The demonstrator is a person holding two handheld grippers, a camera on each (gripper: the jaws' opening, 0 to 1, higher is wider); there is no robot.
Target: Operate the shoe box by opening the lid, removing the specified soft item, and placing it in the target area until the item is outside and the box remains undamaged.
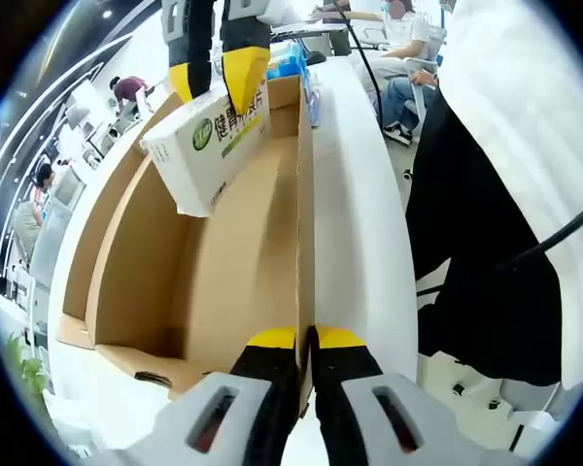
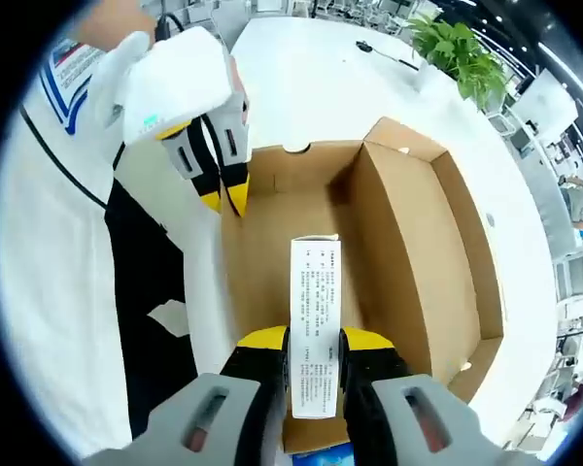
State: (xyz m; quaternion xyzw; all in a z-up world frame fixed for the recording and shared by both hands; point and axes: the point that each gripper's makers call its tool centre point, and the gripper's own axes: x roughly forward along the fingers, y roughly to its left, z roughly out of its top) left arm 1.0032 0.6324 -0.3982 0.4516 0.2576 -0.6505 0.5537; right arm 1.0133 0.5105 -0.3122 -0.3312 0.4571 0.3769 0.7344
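Nearest, the box wall is pinched by the closed left tongs. The white carton is clamped in the right tongs, lifted over the shoe box. Looks light, crushable; best gripped across the narrow sides.

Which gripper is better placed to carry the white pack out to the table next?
Right. The right gripper is shut on the white pack, held above the open cardboard box. The left gripper is clamped on the box's side wall, steadying it, so it probably should stay.
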